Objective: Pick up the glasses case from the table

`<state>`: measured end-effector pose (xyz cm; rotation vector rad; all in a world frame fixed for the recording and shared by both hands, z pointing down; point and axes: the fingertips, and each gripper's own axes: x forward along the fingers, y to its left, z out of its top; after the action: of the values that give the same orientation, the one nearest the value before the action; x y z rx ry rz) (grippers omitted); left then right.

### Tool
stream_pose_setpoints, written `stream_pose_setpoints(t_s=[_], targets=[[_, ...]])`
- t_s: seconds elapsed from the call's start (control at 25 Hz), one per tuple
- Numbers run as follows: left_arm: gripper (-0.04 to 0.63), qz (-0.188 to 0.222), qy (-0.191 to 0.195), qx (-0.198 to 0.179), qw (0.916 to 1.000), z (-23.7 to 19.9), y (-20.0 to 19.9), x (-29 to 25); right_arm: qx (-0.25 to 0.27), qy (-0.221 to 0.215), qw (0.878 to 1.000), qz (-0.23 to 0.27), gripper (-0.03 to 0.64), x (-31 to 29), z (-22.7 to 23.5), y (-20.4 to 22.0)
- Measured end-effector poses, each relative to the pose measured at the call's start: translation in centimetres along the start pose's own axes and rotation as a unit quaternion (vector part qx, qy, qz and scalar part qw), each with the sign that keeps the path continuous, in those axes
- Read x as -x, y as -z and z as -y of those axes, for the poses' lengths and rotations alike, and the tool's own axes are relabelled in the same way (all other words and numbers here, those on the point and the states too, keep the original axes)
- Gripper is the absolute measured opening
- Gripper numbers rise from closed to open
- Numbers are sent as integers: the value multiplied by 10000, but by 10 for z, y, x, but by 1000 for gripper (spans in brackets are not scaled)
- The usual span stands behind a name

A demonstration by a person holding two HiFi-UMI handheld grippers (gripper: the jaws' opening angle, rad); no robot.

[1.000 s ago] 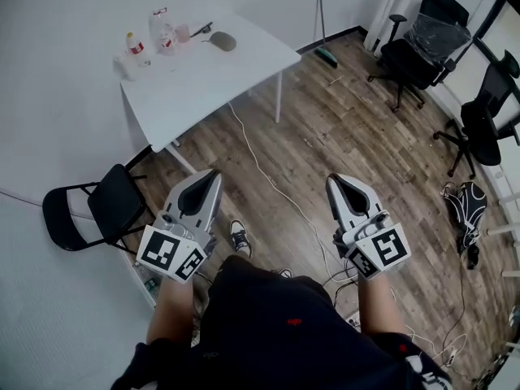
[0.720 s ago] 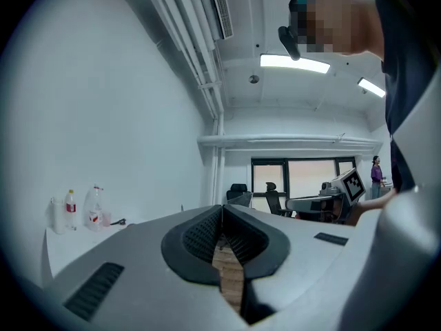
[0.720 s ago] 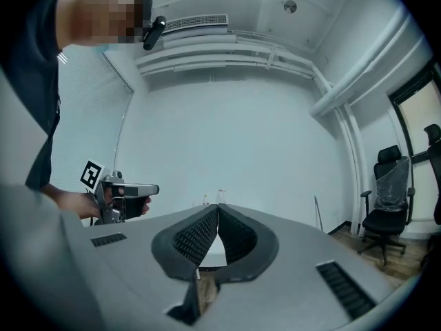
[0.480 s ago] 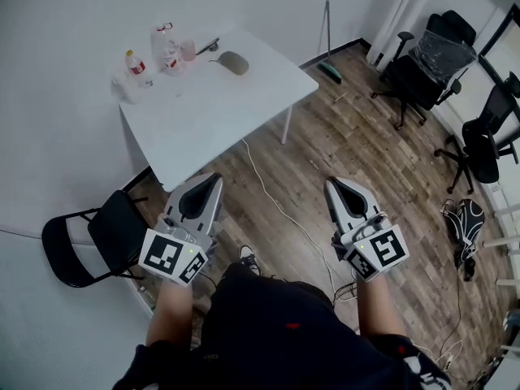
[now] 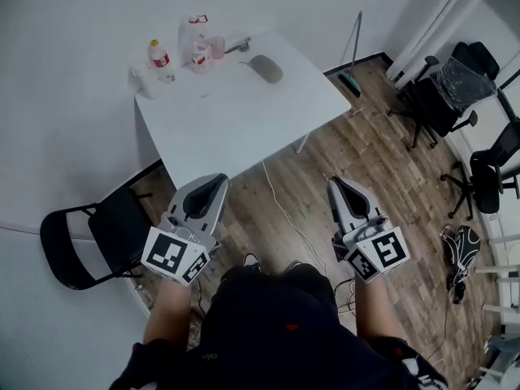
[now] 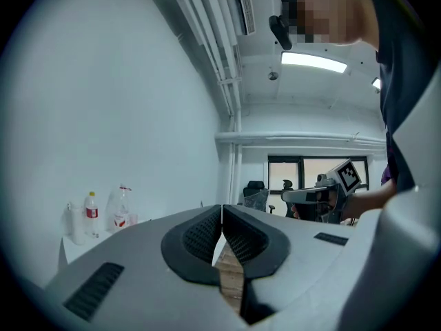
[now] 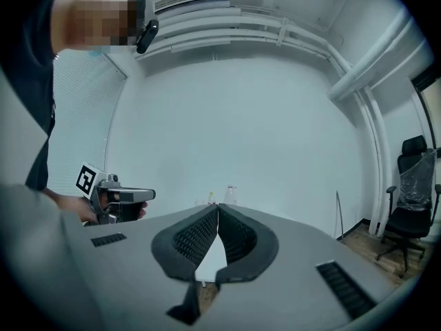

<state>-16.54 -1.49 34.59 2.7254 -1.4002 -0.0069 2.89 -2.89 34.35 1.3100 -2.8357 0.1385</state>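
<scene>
The left gripper [image 5: 216, 179] and the right gripper [image 5: 334, 183] are held level side by side, each closed tight with nothing gripped. The grey glasses case [image 5: 266, 68] is seen lying towards the far edge of the white table [image 5: 236, 124], well apart from both.

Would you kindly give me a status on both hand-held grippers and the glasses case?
Left hand-held gripper shut, empty; right hand-held gripper the same. Glasses case on table, far side, untouched. Nothing blocking it; bottles stand to its left.
</scene>
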Motion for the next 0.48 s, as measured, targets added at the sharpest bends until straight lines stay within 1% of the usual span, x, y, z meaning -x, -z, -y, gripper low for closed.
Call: stream_pose_setpoints(t_s=[0.28,0.48], targets=[[26,-79,-152,46,9998,-32,8,-27,-78,-209,9998,-9,18,-49,25,6],[26,-94,-446,56,9989,-55,6,-66,-122,-440,9989,70,18,-89,70,3]])
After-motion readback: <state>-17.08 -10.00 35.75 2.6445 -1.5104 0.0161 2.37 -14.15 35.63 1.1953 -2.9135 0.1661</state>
